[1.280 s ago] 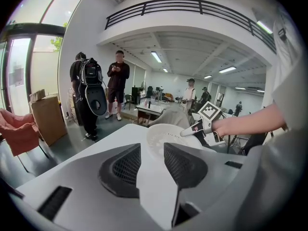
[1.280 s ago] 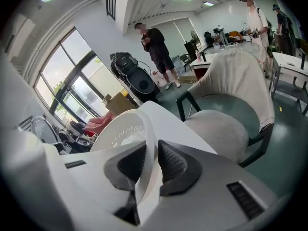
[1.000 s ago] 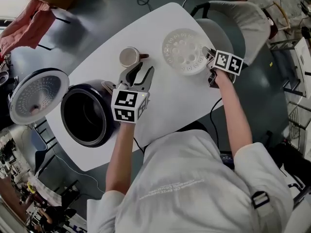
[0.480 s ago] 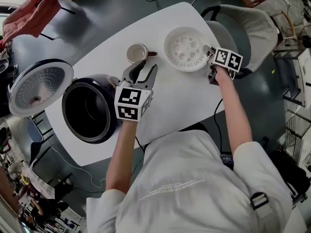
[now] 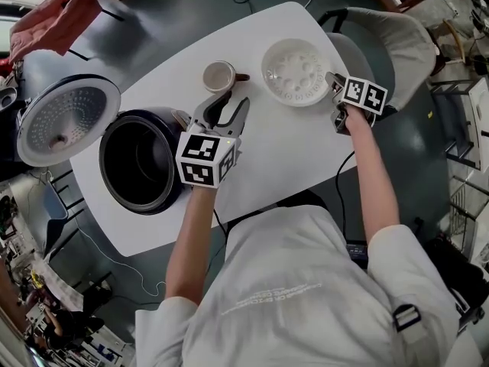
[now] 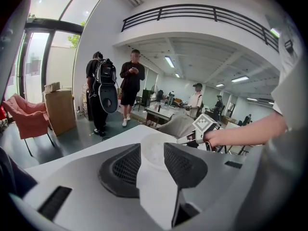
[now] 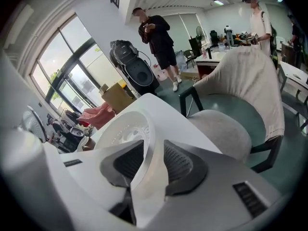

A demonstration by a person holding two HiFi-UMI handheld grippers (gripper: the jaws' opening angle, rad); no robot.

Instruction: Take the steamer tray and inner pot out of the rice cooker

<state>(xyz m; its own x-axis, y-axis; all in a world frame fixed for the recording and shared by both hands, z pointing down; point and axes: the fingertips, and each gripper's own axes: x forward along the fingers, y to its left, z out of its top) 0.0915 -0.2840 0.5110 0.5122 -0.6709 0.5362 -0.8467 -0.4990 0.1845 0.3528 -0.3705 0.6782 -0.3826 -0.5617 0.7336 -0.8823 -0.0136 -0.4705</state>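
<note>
While the right gripper (image 7: 153,150) had just been opening its jaws, the rim of the shallow white perforated steamer tray (image 7: 126,129) stood loose between the pads, and the tray itself rested on the white oval table (image 5: 283,147). The left gripper (image 6: 152,150) was found with jaws apart and nothing between them, hovering just beside the dark round rice cooker (image 5: 122,197). Judged: tray release was nearly complete and the dark inner pot (image 5: 137,159) apparently still sat in the cooker, so the next move called for backing off the rim, then gripping the pot's edge and lifting straight up.
</note>
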